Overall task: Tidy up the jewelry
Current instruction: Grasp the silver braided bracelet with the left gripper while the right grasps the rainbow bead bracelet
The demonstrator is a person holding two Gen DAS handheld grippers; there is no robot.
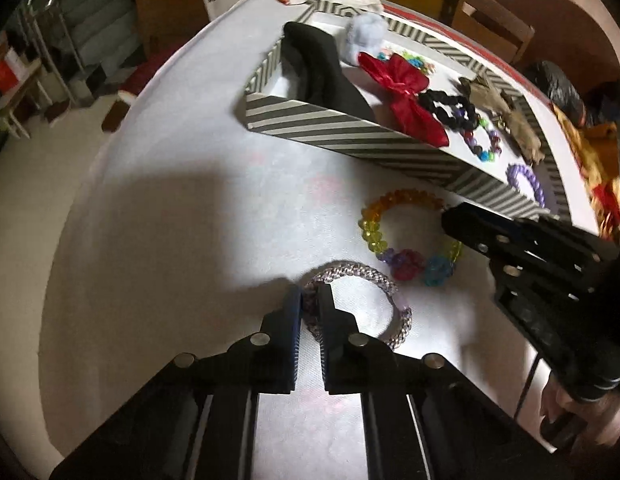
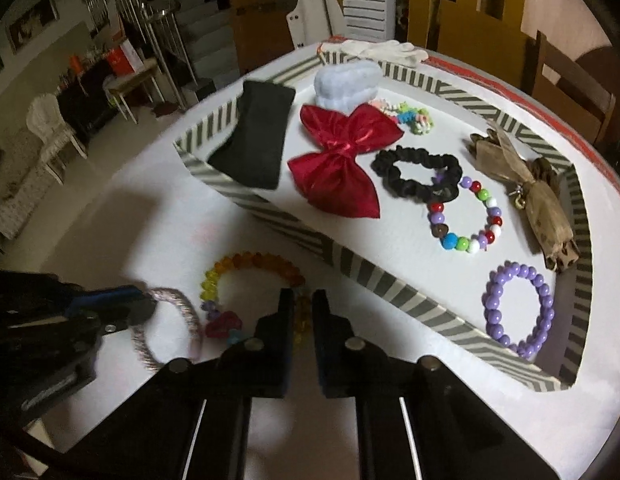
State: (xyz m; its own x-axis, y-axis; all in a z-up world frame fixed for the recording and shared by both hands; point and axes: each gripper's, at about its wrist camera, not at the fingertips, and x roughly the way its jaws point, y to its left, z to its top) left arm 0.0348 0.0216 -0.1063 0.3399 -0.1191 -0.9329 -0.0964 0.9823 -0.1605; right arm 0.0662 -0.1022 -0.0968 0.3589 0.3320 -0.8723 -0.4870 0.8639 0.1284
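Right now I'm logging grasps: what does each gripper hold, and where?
Left gripper pinches the silver bracelet at its near-left rim. Right gripper pinches the rainbow bracelet on its near-right beads. Both bracelets still lie on the table.

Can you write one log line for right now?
left gripper: shut on silver bracelet | right gripper: shut on rainbow bracelet | striped tray: waiting

Part of the silver bracelet (image 1: 361,300) is hidden between the left gripper (image 1: 310,304) fingers; the right view shows it blurred.
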